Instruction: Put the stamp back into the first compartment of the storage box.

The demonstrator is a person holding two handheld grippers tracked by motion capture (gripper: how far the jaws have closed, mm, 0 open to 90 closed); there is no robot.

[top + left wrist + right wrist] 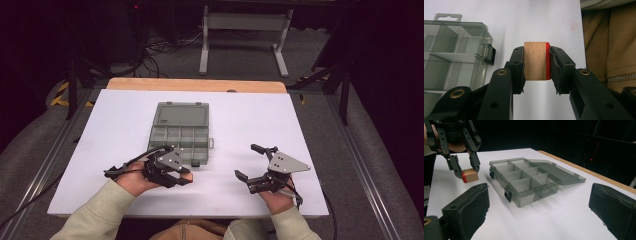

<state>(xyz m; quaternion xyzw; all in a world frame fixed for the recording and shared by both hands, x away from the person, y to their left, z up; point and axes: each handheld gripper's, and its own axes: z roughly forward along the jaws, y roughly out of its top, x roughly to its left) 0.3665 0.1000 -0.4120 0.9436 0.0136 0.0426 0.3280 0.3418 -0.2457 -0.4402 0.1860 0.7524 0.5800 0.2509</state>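
Clearly the left gripper (536, 62) pinches a wooden block (535, 61) just beside the open box (529, 180), likely to drop it in, while the right gripper (539, 207) waits spread, empty.

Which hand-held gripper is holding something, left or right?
The left hand-held gripper: its jaws are shut on a wooden block with one red face. The right hand-held gripper has jaws spread wide with nothing between them, facing the open organizer box.
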